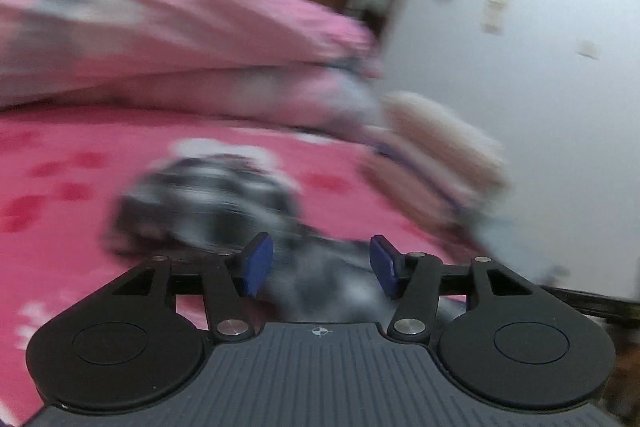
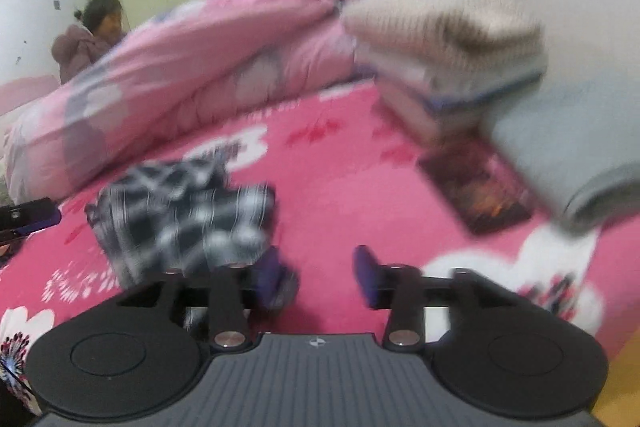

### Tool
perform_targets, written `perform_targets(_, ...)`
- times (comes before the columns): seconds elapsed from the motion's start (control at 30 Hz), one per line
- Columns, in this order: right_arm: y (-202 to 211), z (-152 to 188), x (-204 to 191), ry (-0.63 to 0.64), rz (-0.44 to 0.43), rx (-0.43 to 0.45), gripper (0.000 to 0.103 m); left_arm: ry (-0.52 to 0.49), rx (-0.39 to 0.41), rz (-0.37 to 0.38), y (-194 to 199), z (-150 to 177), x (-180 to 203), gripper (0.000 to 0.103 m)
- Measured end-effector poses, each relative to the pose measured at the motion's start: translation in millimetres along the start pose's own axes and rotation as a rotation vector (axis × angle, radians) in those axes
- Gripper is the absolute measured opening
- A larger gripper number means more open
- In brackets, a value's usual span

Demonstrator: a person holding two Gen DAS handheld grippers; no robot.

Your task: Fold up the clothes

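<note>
On a bed [image 2: 340, 187] spread with a pink floral sheet, I hold both grippers low over a crumpled black-and-white checked garment [image 2: 180, 211] that lies unfolded toward the near left of the bed. My left gripper [image 1: 320, 267] has its blue pads apart, with blurred grey-checked cloth showing in the gap between them; I cannot tell whether that cloth is touching the pads or merely lying beneath them. My right gripper [image 2: 320, 275] also has its pads spread with only pink sheet between them, and it sits just beside the garment's right edge. I judge the two are set at opposite sides so each can take an edge and spread the piece flat before folding. A stack of folded clothes [image 2: 448, 39], knitted beige on top, stands near the far right edge, presumably where finished pieces go. A rolled pink quilt [image 2: 192, 67] lies along the far side, and a bystander [image 2: 88, 39] stands behind it. Both views are motion-blurred.
</note>
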State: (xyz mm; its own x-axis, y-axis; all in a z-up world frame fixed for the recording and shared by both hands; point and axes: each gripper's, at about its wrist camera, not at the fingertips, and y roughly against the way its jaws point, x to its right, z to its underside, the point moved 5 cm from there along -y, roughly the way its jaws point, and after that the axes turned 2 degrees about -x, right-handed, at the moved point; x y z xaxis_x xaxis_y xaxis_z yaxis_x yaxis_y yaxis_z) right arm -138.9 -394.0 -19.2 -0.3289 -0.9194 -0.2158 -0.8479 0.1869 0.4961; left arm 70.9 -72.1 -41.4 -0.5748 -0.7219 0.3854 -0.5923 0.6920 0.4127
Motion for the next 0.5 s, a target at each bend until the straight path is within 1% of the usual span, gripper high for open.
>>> perform_targets(0.07,7.1,-11.6,2.3,-0.015,-0.015,0.054,0.062,0.077,-0.003,-0.079,-12.7,-7.9,-22.6,0.058)
perform_targets(0.13,8.3,-22.5,-2.7,-0.032,-0.061,0.101,0.066,0.159,-0.011,-0.145,-25.9,-12.2,-42.3,0.059)
perform_targets(0.2,-6.3,-34.3,-24.8,0.0,-0.128,0.118,0.068,0.216,-0.019,-0.201,-32.4,-11.4,-56.9,0.059)
perform_targets(0.23,-17.4,-40.2,-41.4,0.037,-0.164,0.117,0.07,0.244,-0.022,-0.219,-34.0,-10.8,-63.6,0.059)
perform_targets(0.3,-40.8,-51.9,-76.4,0.12,-0.235,0.113,0.079,0.29,-0.021,-0.224,-31.6,-10.2,-73.9,0.059)
perform_targets(0.33,-53.5,-57.4,-94.0,0.162,-0.276,0.109,0.086,0.314,-0.021,-0.227,-30.4,-9.9,-79.0,0.059)
perform_targets(0.37,-72.8,-64.6,-108.3,0.189,-0.308,0.094,0.093,0.332,-0.018,-0.228,-31.4,-10.6,-84.1,0.059)
perform_targets(0.43,-113.9,-79.6,-135.5,0.236,-0.369,0.058,0.102,0.336,-0.007,-0.222,-37.1,-13.1,-89.1,0.059)
perform_targets(0.47,-134.3,-87.0,-149.1,0.26,-0.399,0.041,0.102,0.333,-0.003,-0.219,-39.1,-13.8,-90.4,0.059)
perform_targets(0.5,-159.3,-94.7,-152.3,0.227,-0.412,0.001,0.102,0.331,0.001,-0.216,-41.0,-14.5,-91.7,0.059)
